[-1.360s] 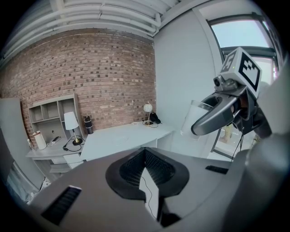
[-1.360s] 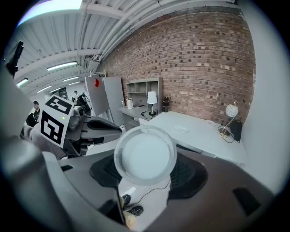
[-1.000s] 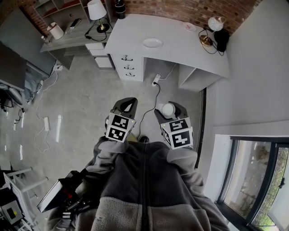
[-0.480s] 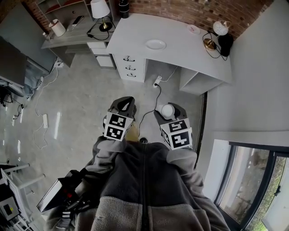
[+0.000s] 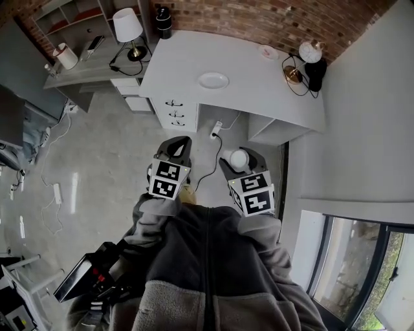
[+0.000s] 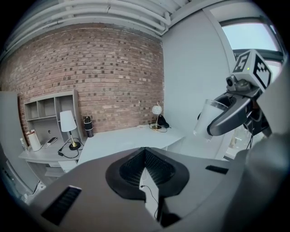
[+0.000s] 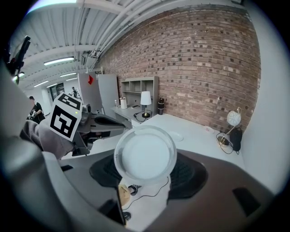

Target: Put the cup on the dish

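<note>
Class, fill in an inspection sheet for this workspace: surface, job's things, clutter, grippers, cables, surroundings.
Surface: white desk with drawers.
Job's things: dish on the desk, nothing on it; cup in the right gripper, over the floor, short of the desk.
Clutter: globe lamp and bottle at the desk's back; shaded lamp on the side desk.
Grippers: left gripper shut, empty; right shut on the cup.
Cables: floor cable below the desk.
Surroundings: brick wall, window.

bright, even light; fisheye-warped edges
</note>
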The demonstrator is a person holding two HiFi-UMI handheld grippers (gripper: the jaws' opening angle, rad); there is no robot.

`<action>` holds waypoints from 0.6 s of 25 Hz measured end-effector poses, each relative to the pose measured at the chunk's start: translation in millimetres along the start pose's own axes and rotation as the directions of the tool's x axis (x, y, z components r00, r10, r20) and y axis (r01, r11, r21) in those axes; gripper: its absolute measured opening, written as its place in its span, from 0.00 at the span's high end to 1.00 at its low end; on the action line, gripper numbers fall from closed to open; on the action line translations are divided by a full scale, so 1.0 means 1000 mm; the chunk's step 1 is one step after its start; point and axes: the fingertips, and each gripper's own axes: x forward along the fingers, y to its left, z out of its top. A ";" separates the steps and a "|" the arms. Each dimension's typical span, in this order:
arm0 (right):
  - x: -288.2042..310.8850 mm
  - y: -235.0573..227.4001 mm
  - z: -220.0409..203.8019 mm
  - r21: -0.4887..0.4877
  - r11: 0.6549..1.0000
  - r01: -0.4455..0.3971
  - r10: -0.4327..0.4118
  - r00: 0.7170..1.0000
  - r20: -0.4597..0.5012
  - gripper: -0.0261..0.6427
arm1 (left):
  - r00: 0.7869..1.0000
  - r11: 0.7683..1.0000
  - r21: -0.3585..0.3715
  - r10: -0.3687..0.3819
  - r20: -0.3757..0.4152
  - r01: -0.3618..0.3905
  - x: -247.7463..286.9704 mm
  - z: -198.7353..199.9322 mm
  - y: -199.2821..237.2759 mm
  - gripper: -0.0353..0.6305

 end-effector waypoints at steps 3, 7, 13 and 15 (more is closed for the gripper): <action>0.014 -0.016 0.010 0.010 1.000 0.011 -0.011 1.000 -0.006 0.57 | 1.000 1.000 -0.003 -0.018 -0.005 0.018 0.021 0.007 0.008 0.94; 0.035 -0.030 0.018 0.025 1.000 0.013 -0.013 1.000 -0.020 0.57 | 0.999 1.000 -0.010 -0.028 -0.021 0.027 0.041 0.009 0.023 0.94; 0.066 -0.047 0.021 0.041 0.999 0.004 -0.002 0.999 -0.042 0.57 | 0.999 0.999 -0.029 -0.024 -0.048 0.022 0.066 0.003 0.042 0.94; 0.076 -0.053 0.024 0.047 0.999 0.003 -0.001 0.999 -0.039 0.57 | 0.998 0.999 -0.035 -0.023 -0.060 0.021 0.074 0.001 0.049 0.94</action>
